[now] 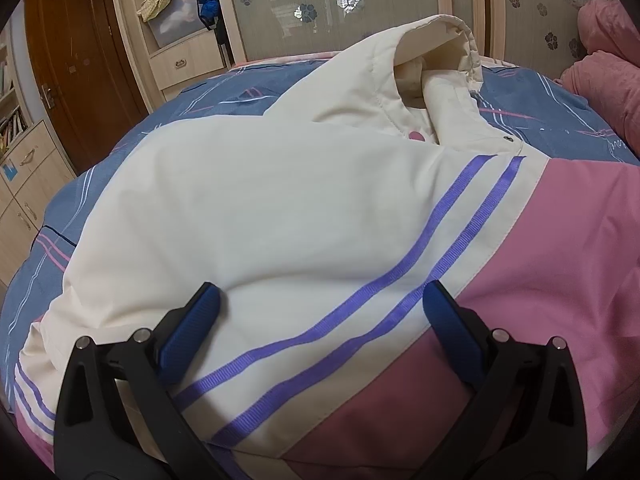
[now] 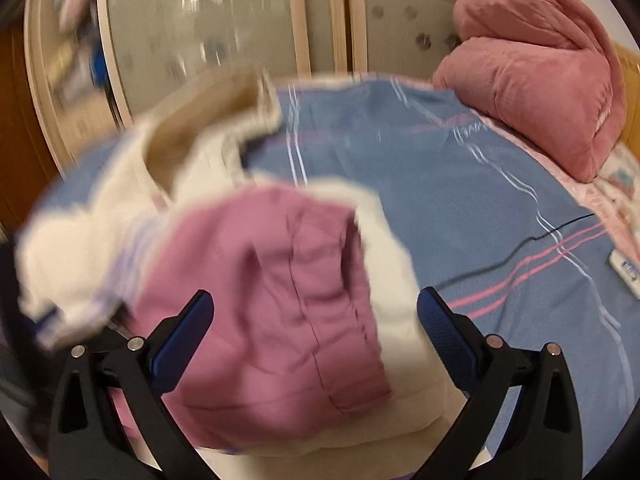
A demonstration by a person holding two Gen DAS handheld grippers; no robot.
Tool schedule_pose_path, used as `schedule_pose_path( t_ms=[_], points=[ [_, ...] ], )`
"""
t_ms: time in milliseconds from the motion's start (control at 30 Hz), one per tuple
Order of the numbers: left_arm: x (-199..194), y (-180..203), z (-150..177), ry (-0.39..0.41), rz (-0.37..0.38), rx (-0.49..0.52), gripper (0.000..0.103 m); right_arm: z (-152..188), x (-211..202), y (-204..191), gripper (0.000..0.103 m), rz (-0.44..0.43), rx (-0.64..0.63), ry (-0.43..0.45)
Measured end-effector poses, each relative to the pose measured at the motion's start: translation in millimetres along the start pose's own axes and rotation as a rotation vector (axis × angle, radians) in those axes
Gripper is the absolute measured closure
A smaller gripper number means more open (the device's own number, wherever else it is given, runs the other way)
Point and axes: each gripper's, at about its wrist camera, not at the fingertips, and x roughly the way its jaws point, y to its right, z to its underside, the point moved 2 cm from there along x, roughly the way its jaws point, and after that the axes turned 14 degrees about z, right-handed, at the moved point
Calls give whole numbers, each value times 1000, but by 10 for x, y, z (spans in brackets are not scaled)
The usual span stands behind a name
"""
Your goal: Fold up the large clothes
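Note:
A large hooded jacket (image 1: 256, 216), cream on top and pink below with two purple stripes (image 1: 404, 276), lies spread on the bed. Its hood (image 1: 436, 60) points toward the far wardrobe. My left gripper (image 1: 320, 308) is open just above the cream and striped part, holding nothing. In the blurred right wrist view the jacket's pink part (image 2: 272, 292) with a cream edge lies bunched in front of my right gripper (image 2: 316, 312), which is open with the cloth between and beneath its fingers.
The bed has a blue sheet (image 2: 460, 184) with pink and white lines. A pink quilt (image 2: 536, 68) is piled at the far right. A black cable (image 2: 520, 248) and a white remote (image 2: 624, 276) lie on the sheet. Wardrobe doors (image 1: 360, 8) and a brown door (image 1: 76, 60) stand behind.

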Motion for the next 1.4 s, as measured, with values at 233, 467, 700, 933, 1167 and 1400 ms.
schedule_pose_path(
  t_ms=[233,467,700,933,1167,1400],
  points=[
    [-1,-1,3,0,-3,3,2,175,445,-194,1,108,-136,-175],
    [-48,-6,-73,-18,5,-3,2,173,457,-193,1,102,-139,-180],
    [-6,-108,-230,-66,21,-22,2,192,454,-200,1,105,-138,-179],
    [91,-56,-129,-40,-13,15,2,170,414,-160,1,89,-114,-169],
    [64,-52,-85,-26,-16,19,2,28,207,111,1,-67,91,-111],
    [70,-42,-89,-26,-24,23,2,219,461,-264,1,112,-167,-170]
  ],
)
